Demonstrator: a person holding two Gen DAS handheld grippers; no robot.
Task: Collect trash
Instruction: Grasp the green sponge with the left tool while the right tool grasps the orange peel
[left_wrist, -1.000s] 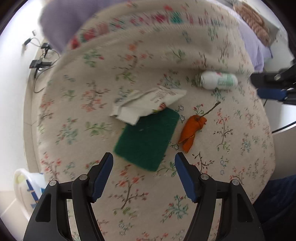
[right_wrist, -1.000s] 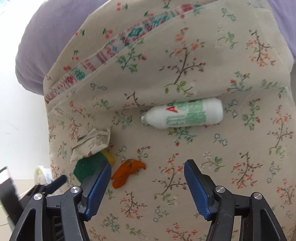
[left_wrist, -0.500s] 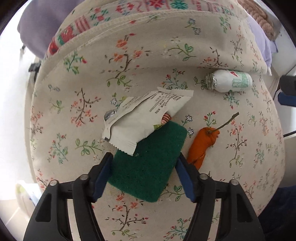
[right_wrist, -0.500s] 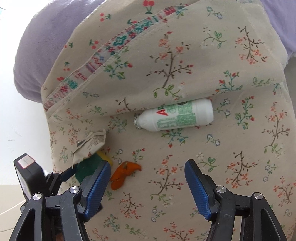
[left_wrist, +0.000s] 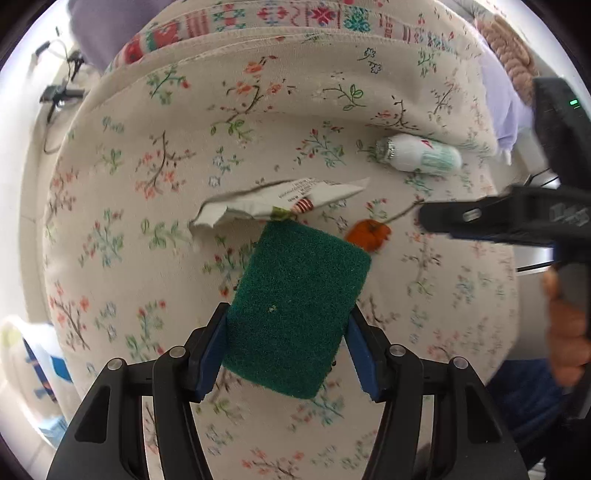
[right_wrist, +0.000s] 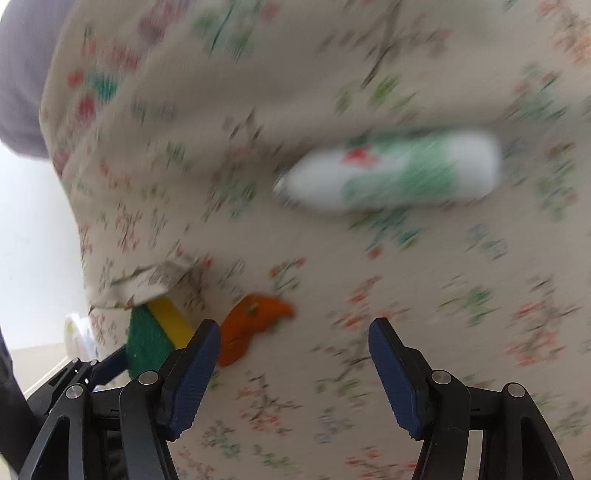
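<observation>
Probably light, soft, springy: green scouring sponge (left_wrist: 295, 314), best pinched across short sides. Rectangular, coarse green face, yellow layer beneath. Clamped between left gripper (left_wrist: 286, 354) pads above floral cloth (left_wrist: 147, 184), near crumpled wrapper (left_wrist: 273, 206), orange peel (left_wrist: 369, 236). Right gripper (right_wrist: 295, 373) wide apart, empty, facing white bottle (right_wrist: 388, 177).

Left gripper (left_wrist: 286, 354), right gripper (right_wrist: 293, 373): black plastic frames, ribbed blue fingers (right_wrist: 192, 380), silver screws. Bare-skinned hand (left_wrist: 567, 332) is seen beside dark blue clothing.
</observation>
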